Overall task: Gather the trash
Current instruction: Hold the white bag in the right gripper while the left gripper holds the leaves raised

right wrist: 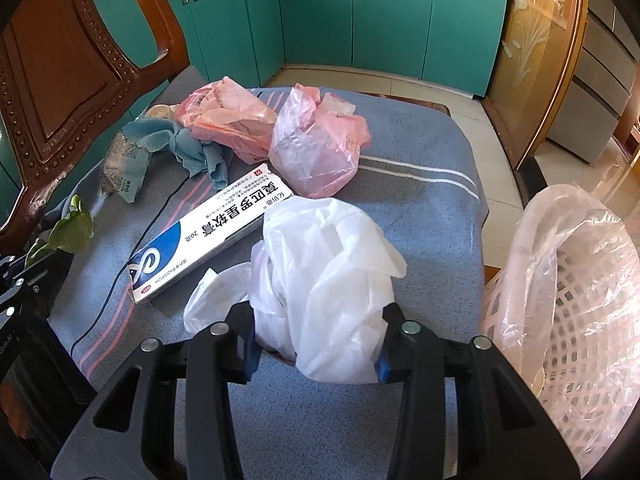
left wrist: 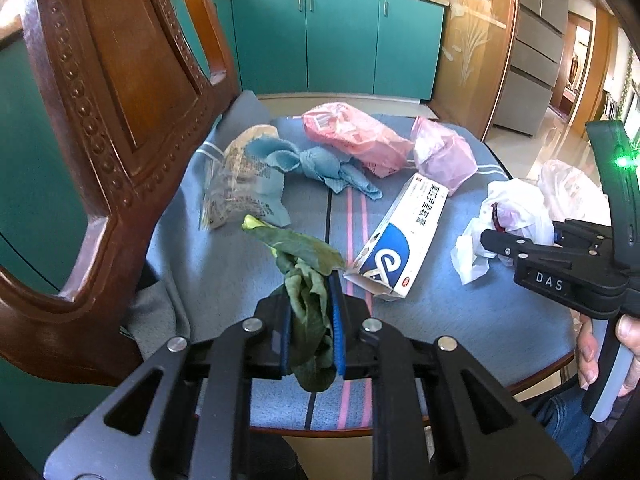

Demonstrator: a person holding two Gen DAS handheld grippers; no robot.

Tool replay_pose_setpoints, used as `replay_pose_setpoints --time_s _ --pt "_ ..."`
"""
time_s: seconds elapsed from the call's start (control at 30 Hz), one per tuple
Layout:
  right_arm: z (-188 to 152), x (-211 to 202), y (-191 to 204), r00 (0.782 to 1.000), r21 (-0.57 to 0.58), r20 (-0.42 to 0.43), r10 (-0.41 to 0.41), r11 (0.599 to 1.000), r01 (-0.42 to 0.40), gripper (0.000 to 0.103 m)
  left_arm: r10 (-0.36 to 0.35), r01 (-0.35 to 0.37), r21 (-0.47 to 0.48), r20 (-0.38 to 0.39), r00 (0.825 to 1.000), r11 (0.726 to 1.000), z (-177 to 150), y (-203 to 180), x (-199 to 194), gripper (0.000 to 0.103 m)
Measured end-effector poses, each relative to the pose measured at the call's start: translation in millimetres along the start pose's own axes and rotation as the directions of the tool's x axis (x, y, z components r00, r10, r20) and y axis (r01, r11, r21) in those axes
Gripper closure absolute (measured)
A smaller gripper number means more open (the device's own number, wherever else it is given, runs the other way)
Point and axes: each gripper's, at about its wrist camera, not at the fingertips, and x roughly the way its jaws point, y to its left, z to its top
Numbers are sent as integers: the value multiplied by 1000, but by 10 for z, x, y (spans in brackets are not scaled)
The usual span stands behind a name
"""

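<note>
Trash lies on a chair seat covered with a blue striped towel [left wrist: 460, 320]. My left gripper [left wrist: 310, 300] is shut on a wilted green leaf [left wrist: 300, 248], which hangs between the blue pads, lifted off the towel. My right gripper [right wrist: 318, 320] is shut on a crumpled white plastic bag [right wrist: 320, 248] at the seat's right side. Still on the towel are a white and blue carton [right wrist: 208, 228], a pink bag [right wrist: 224, 116], a pale pink bag [right wrist: 316, 152], a blue rag [right wrist: 188, 148] and a printed wrapper [right wrist: 124, 164].
A pink mesh basket [right wrist: 568, 300] lined with a thin plastic bag stands just right of the seat. The carved wooden chair back [left wrist: 112, 100] rises close on the left. Teal kitchen cabinets [left wrist: 340, 40] and tiled floor lie beyond.
</note>
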Motion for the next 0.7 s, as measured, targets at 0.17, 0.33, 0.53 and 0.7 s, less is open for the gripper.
replay_pose_setpoints --time_s 0.17,0.33,0.53,0.7 --pt "35 -173 -72 998 22 64 -2 1000 0 60 2 -2 4 21 1000 1000 31 -12 -83 86" --pt "58 -386 -203 989 62 146 19 998 -29 60 -1 0 12 32 999 1000 47 -53 -117 86" --pt "51 -413 -255 988 74 150 17 997 -28 60 -4 3 18 34 999 1000 43 -101 -130 86" --pt "37 -366 -213 990 58 138 21 998 -29 60 -3 2 21 36 999 1000 45 -109 -137 86"
